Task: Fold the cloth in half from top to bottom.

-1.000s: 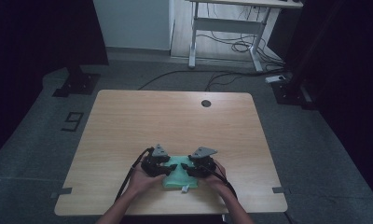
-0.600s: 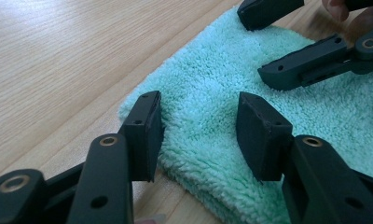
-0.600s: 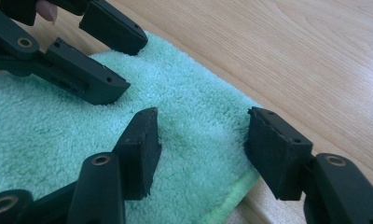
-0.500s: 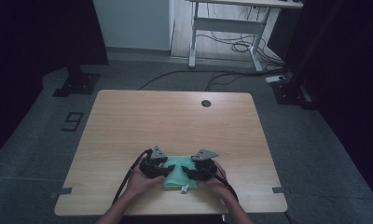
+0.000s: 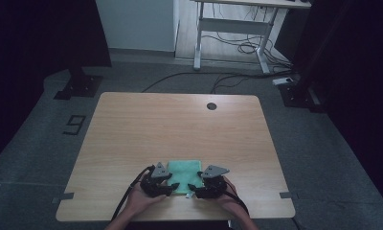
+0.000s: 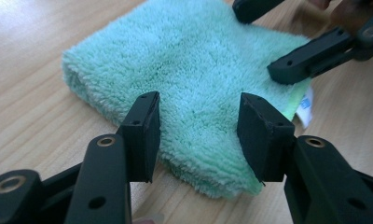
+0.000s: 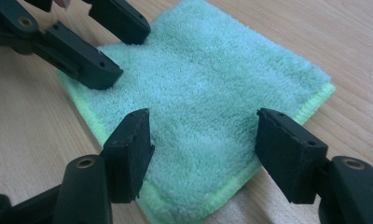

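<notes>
The green towel (image 5: 184, 175) lies folded on the surface (image 5: 180, 129) — the folding seems done. Left claw (image 6: 198, 135) is released; right claw (image 7: 203, 144) has just been opening, empty — only withdrawing remains.

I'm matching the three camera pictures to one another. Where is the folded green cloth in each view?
High view: the green cloth lies near the table's near edge, between the left gripper and the right gripper.
Left gripper view: the cloth spreads across the middle, beyond the open jaws.
Right gripper view: the cloth fills the centre, beyond the open jaws.
Shared landmark: the cloth's white label.
</notes>
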